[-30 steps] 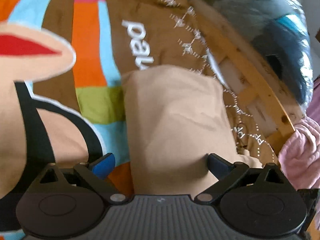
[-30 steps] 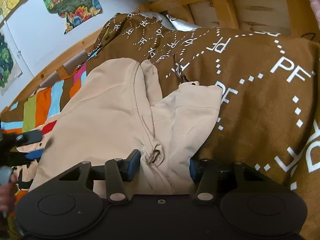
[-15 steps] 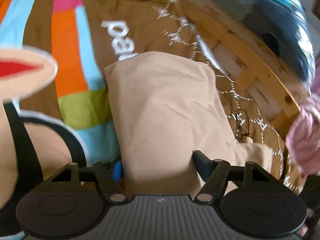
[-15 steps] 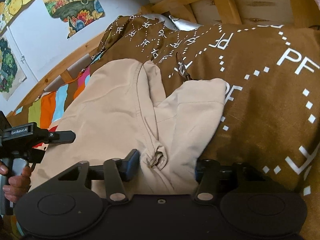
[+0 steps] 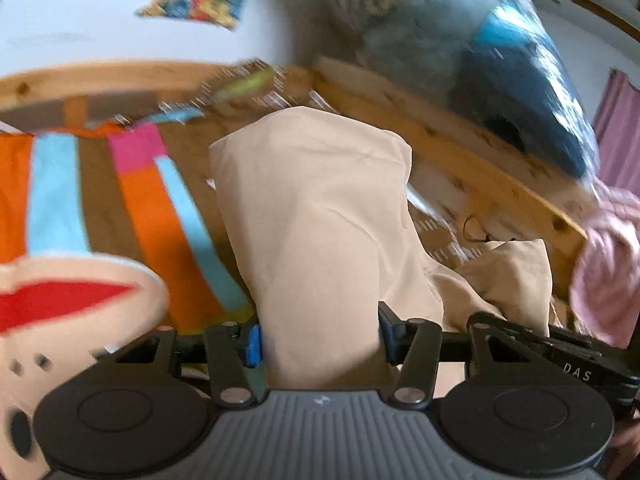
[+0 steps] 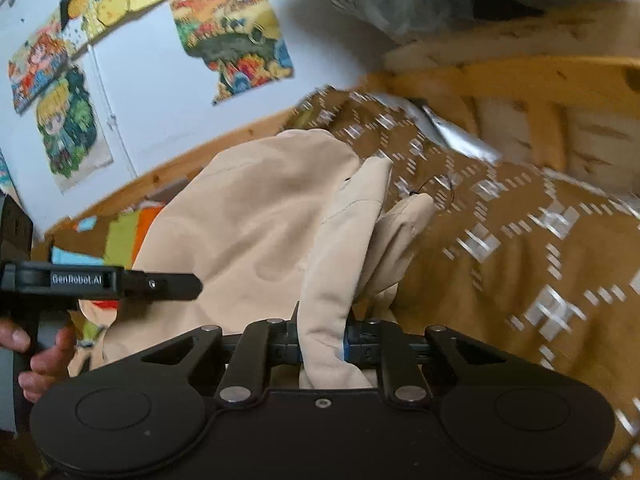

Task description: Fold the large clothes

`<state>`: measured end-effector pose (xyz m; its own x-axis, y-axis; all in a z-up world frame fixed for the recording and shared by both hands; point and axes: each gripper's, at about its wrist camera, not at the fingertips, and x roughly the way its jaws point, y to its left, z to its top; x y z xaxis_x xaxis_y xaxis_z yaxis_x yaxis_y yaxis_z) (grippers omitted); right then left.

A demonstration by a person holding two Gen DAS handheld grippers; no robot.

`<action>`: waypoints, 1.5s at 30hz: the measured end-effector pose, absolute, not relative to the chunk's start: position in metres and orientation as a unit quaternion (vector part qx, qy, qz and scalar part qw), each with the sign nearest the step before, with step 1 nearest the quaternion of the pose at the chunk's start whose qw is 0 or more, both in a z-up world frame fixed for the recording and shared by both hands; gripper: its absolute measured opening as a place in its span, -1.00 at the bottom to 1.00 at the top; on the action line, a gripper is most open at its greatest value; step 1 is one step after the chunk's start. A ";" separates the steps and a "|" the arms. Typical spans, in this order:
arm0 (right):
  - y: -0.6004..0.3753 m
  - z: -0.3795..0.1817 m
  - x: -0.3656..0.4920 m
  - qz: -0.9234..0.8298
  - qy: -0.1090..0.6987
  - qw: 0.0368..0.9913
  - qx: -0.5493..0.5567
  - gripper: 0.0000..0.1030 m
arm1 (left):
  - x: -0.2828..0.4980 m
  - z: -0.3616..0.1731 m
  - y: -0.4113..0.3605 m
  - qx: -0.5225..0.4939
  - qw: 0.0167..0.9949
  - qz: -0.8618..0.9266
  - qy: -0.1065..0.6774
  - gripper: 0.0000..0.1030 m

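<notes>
Only in the right view, posters [image 6: 232, 36] above beige garment [image 6: 256, 224].

A wooden-framed bed [image 6: 500, 76] carries a brown bedspread [image 6: 500, 280] printed with white letters and striped panels of orange, light blue and pink. A beige garment [image 5: 320, 216] lies partly on the bedspread, its near end raised.

Matt beige cloth garment [image 5: 328, 216], wooden bedframe [image 5: 472, 160]
</notes>
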<state>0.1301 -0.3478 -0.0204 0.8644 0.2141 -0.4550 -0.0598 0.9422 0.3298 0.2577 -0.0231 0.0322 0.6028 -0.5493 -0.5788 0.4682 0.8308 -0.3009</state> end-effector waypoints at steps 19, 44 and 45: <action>-0.220 -0.083 0.298 0.115 0.304 0.940 0.106 -0.41 | 0.336 -0.038 0.061 -0.030 0.916 -0.094 0.389 0.49; -0.242 -0.073 0.262 0.078 0.266 0.961 0.006 0.61 | 0.294 -0.027 0.037 -0.001 0.922 -0.064 0.382 0.98; -0.243 -0.073 0.261 0.077 0.265 0.961 0.001 0.65 | 0.292 -0.027 0.036 0.000 0.923 -0.062 0.381 0.98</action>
